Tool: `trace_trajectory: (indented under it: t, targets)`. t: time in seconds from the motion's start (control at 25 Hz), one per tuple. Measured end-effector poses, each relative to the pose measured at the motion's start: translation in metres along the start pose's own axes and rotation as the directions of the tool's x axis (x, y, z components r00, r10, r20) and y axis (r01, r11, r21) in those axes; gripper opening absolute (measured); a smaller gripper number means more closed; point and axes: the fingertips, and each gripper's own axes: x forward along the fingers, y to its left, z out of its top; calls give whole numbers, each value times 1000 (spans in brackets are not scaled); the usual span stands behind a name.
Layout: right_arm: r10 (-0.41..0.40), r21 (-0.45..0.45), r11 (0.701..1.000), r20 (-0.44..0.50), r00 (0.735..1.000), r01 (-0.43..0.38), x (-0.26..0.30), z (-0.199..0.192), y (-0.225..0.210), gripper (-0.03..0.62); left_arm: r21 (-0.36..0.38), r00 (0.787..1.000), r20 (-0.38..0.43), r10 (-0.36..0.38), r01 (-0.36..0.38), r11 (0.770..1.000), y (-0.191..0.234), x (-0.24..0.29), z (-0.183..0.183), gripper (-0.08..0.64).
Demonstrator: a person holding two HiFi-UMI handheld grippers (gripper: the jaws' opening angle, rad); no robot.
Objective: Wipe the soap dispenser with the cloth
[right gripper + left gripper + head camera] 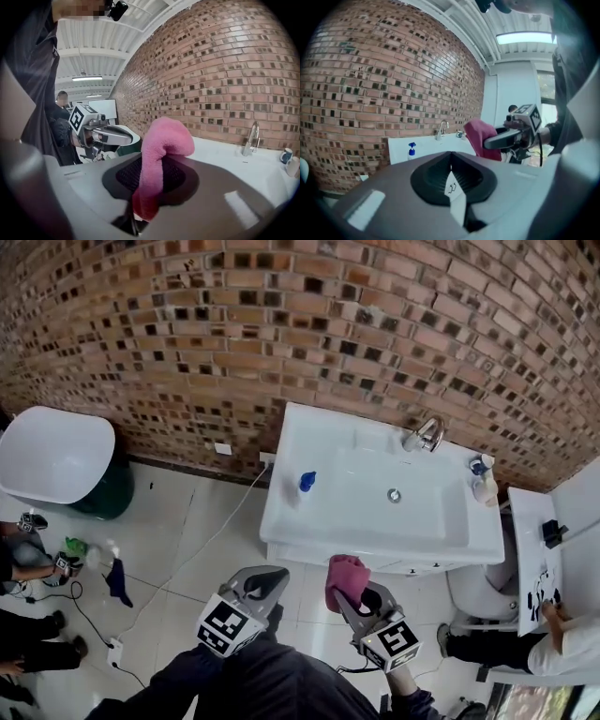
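Right gripper view, lower centre: the right gripper (151,185) is clamped on a pink cloth (164,140). The cloth stands up between the jaws and flops over at the top in a thick fold. It looks soft, light and fluffy, so it should mould round a curved bottle, and the free fold is the part to wipe with. In the left gripper view the left gripper (451,180) has its jaws pressed together with nothing between them.

In the head view both tools sit at the bottom of the frame, short of the white sink unit (281,521) in the middle. The soap dispenser (307,482), a small bottle with a blue pump top, stands upright on the unit's left ledge, beside the basin and apart from both tools. It is probably light, smooth plastic that will tip or skid under a sideways wipe. My judgement is that the free tool should steady it low on the body rather than by the pump head, which would press down. A faucet (427,435) stands at the basin's far edge, against the brick wall (281,334).
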Motion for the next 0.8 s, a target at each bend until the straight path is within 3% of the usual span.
trace_trajectory:
  t: [0.24,0.4,0.52,0.64,0.8]
  targets:
    - [-27,-50,999,-113,993,22,74,13,-57,83,-36,1000,8,1,-1,999,86,35,16,0]
    - [-50,-184,983,-227,973,8,122,4,-89,83,-80,1000,-13,-7,6,997,113,47,9,0]
    - [-81,-317,948,-299,951,-19,155,7,-118,83,-103,999,-32,-21,17,995,123,54,0,0]
    - [-142,-510,857,-374,917,-75,188,16,-146,83,-112,999,-47,-26,21,993,132,59,-6,0]
    - [-209,-721,664,-433,877,-198,222,19,-164,82,-89,997,-64,-49,43,995,142,70,-7,0]
